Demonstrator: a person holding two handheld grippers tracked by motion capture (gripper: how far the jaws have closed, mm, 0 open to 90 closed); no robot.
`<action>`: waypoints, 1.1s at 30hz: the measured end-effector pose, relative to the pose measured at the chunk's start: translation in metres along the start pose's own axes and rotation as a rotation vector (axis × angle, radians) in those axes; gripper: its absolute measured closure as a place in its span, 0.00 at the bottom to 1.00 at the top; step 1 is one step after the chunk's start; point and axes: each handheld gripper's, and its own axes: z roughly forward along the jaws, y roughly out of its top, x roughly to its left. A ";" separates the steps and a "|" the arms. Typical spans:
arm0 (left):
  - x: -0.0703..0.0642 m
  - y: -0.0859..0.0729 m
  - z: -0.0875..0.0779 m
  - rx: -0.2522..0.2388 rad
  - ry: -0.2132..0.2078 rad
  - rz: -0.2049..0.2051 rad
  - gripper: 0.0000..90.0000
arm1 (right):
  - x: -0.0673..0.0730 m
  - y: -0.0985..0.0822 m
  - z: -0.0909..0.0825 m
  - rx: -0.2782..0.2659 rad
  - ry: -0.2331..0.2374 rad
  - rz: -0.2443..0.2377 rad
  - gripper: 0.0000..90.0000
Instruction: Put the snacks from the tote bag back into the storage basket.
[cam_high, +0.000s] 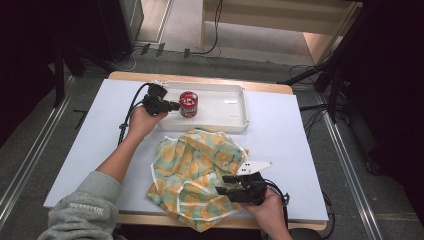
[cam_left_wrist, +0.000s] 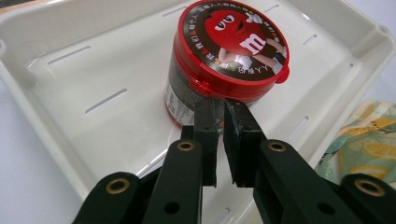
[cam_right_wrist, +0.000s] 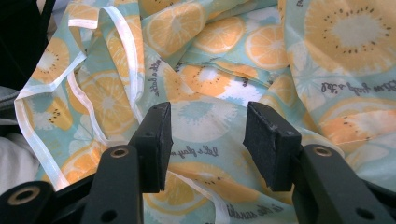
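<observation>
- You are holding the left claw (cam_high: 176, 106) in the upper left-centre of the high view, over the left end of the shallow white plastic tray (cam_high: 227, 102).
- Its jaws are standing nearly together with a thin slit between them and nothing gripped; in the left gripper view the left claw (cam_left_wrist: 219, 109) is pointing its tips at the side of the tin, just under the lid rim, and I cannot tell whether they are touching it.
- The round red candy tin with the cartoon-printed lid (cam_high: 188, 104) is standing upright inside the tray, towards its left part; in the left gripper view the tin (cam_left_wrist: 224, 60) is sitting in the upper centre.
- You are keeping the right claw (cam_high: 226, 185) in the lower centre-right of the high view, above the near edge of the crumpled pale-green cloth printed with orange slices (cam_high: 200, 170).
- In the right gripper view the right claw (cam_right_wrist: 208, 140) is gaping wide, with the cloth (cam_right_wrist: 224, 56) lying behind and between the jaws, not pinched.
- The cloth is lying on the white worktop (cam_high: 285, 145), just below the tray.
</observation>
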 end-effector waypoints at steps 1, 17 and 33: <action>0.000 0.000 0.000 -0.003 0.003 -0.006 0.94 | 0.000 0.000 0.000 -0.001 0.001 0.000 0.58; -0.004 -0.008 -0.008 0.025 -0.040 -0.017 0.85 | 0.000 0.000 -0.001 -0.008 0.001 0.014 0.58; -0.026 -0.024 -0.036 0.059 -0.085 0.009 0.57 | 0.000 0.001 -0.001 -0.017 -0.002 0.018 0.57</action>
